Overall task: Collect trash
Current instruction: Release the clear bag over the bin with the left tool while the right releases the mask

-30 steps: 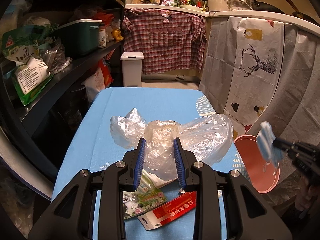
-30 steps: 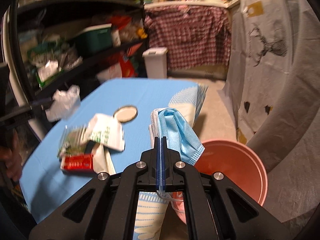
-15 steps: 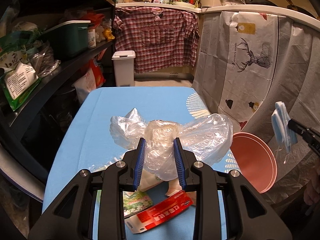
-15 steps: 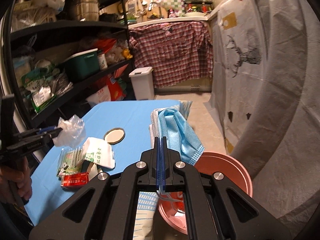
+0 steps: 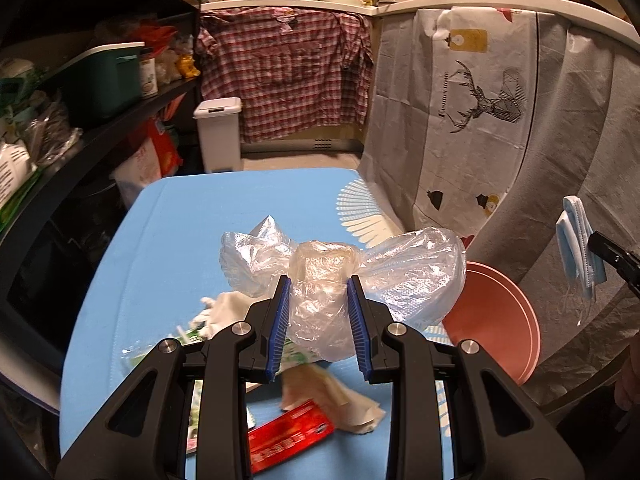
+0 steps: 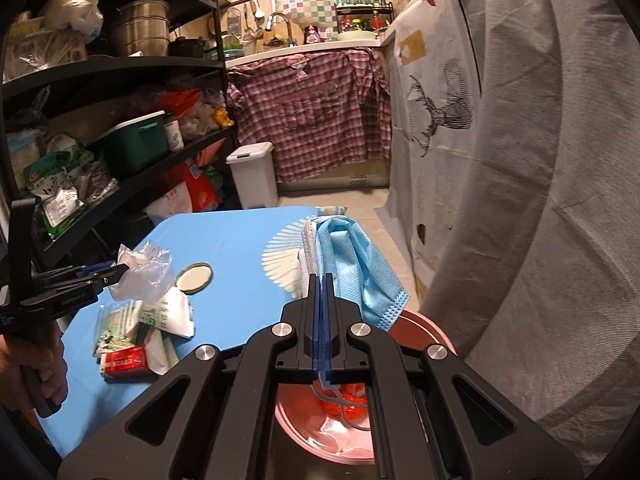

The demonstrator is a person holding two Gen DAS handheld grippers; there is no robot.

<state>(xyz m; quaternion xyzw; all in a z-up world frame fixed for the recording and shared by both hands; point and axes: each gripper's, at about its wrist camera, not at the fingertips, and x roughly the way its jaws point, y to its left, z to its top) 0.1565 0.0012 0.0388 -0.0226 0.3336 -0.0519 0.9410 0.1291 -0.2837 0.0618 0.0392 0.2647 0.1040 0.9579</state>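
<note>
A small kitchen corner with a blue table (image 5: 192, 240) and a pink basin (image 5: 496, 320) just past the table's right edge.

The left gripper (image 5: 320, 300) is clamped part-way shut on a crumpled clear plastic bag (image 5: 320, 276) held above the table – the bag bulges out at 10 and 2 o'clock past the blue pads.

The right gripper (image 6: 322, 280) is pressed nearly fully closed on a blue face mask (image 6: 356, 264), which droops toward 4 o'clock over the basin's rim (image 6: 424, 322).

More trash lies near the table's near edge: a red packet (image 5: 288, 440), a green-and-white wrapper (image 6: 116, 320) and a round lid (image 6: 194, 277).

The table's far half is bare; dark shelving (image 6: 120, 72) crowds 9 o'clock, a draped sheet (image 6: 520, 160) 3 o'clock.
</note>
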